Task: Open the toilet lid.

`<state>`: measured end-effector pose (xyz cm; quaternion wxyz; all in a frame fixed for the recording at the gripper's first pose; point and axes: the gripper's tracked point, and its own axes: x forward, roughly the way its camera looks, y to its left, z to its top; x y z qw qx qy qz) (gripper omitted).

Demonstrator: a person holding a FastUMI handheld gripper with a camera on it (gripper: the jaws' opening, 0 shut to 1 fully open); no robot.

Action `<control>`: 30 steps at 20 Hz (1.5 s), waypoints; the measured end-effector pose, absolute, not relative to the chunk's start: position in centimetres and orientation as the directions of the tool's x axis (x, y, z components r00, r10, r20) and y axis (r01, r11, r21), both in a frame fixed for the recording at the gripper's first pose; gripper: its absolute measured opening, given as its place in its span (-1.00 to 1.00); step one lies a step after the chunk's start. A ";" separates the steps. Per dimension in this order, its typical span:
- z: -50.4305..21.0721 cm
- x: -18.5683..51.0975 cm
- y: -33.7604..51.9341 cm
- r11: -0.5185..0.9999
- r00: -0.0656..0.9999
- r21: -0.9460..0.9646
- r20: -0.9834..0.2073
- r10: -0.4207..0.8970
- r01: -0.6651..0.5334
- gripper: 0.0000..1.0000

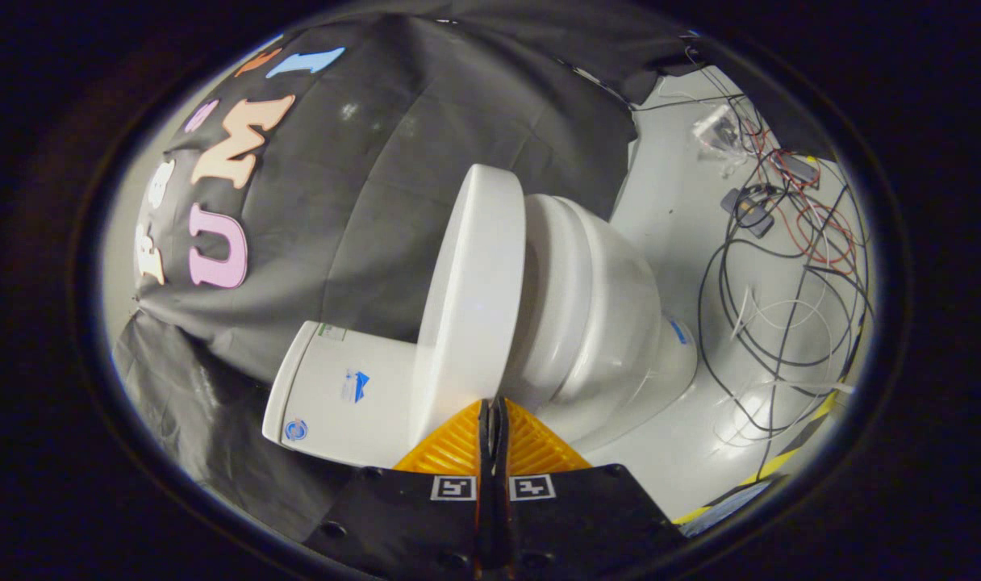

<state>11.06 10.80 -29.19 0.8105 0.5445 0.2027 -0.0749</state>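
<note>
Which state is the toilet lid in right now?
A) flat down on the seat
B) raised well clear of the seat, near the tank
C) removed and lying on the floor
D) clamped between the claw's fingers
B: the toilet lid stands lifted off the seat, with a gap between them, on the side of the tank; the claw is shut just in front of it, holding nothing.

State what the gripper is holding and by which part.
Nothing held. The gripper is shut, its fingers pressed together just short of the raised toilet lid.
</note>
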 end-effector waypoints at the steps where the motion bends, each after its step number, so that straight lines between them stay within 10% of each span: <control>1: -29.0 11.0 10.7 0.401 0.903 0.846 -0.419 0.093 0.351 -0.99; 30: -21.2 11.8 12.2 0.617 0.843 0.638 -0.531 -0.080 0.460 -0.98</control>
